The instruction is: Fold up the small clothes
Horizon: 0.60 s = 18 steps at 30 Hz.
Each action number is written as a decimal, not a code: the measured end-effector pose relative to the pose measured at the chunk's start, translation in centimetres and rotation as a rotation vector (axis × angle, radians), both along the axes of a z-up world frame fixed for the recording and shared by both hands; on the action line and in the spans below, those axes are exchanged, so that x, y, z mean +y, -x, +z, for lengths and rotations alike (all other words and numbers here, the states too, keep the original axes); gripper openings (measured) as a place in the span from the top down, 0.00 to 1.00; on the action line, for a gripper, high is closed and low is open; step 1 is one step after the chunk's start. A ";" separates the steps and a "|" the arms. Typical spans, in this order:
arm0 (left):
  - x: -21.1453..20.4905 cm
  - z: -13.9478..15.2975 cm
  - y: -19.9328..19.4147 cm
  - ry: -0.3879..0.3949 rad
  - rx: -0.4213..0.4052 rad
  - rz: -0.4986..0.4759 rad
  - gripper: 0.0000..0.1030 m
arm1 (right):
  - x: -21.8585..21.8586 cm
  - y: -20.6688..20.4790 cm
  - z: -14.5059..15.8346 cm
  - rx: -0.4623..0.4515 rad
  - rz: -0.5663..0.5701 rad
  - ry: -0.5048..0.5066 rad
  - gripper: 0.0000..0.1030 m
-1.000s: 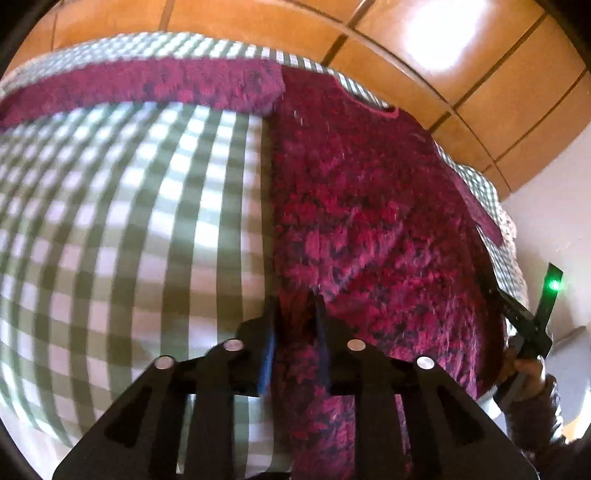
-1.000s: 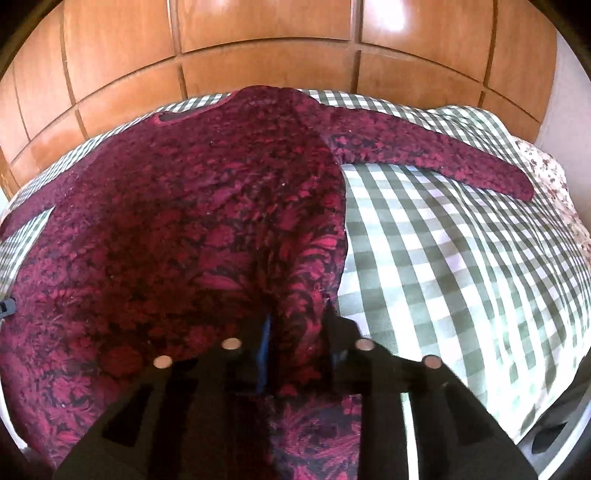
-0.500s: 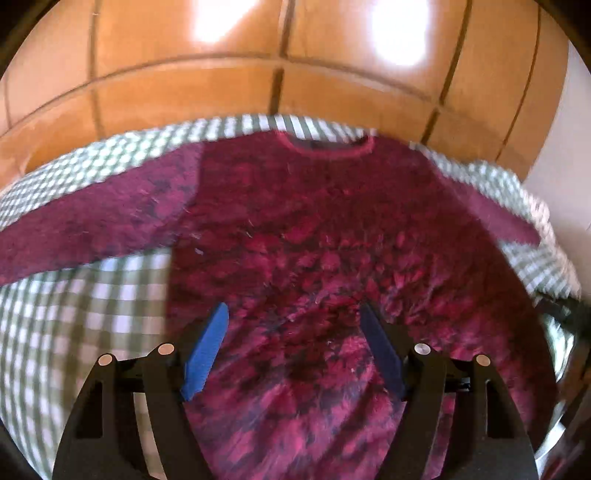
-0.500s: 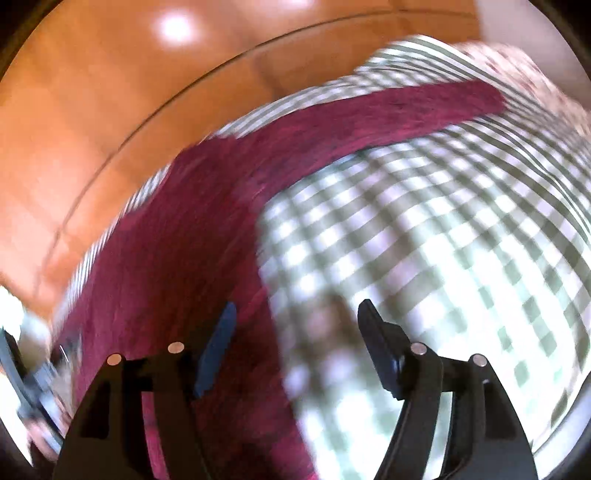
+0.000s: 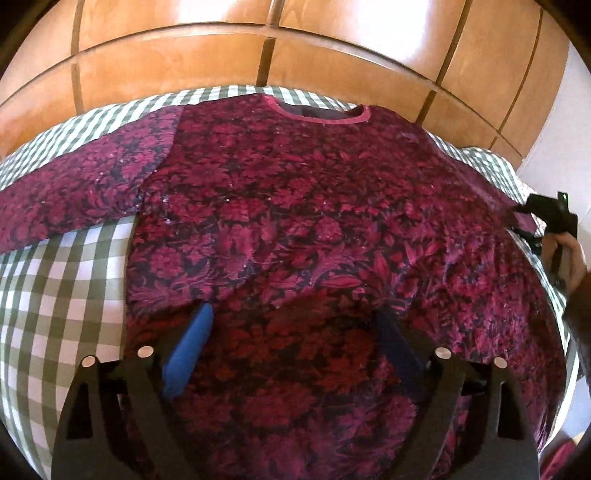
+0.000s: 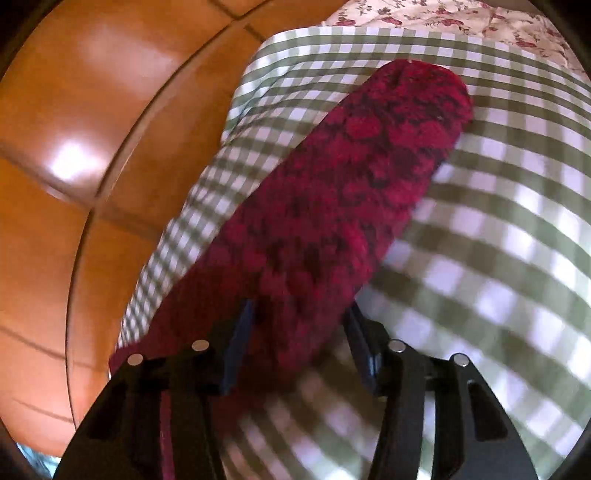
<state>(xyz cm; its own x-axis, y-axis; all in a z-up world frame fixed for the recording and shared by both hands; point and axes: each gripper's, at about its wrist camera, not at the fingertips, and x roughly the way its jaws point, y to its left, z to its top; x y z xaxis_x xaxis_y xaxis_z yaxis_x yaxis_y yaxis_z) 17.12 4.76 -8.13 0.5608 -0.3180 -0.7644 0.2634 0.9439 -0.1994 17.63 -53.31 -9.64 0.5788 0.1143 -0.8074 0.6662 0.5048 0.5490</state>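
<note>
A dark red flower-patterned sweater lies flat on a green-and-white checked cloth, neckline at the far side and its left sleeve spread out to the left. My left gripper is open above the sweater's lower body and holds nothing. My right gripper is open, its fingers either side of the right sleeve, which stretches away toward its cuff. The right gripper also shows at the right edge of the left wrist view, by that sleeve.
A wooden panelled headboard runs behind the checked cloth and shows in the right wrist view too. A white flowered fabric lies beyond the sleeve's cuff. A white wall stands at the right.
Both grippers let go of the sweater's bottom edge and opened. The left one moved over the sweater's body. The right one swung out to the right sleeve.
</note>
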 end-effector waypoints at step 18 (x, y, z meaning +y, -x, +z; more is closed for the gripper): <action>-0.4 -0.1 -0.2 -0.008 0.002 -0.024 0.08 | 0.8 -0.5 2.0 0.126 0.138 0.333 0.88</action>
<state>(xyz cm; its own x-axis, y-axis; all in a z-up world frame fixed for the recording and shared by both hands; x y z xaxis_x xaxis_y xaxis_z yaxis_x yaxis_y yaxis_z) 17.35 4.41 -8.21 0.5515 -0.3253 -0.7681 0.2852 0.9389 -0.1928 18.16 -52.49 -7.63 0.4703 -0.0969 -0.8772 0.6313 0.7314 0.2577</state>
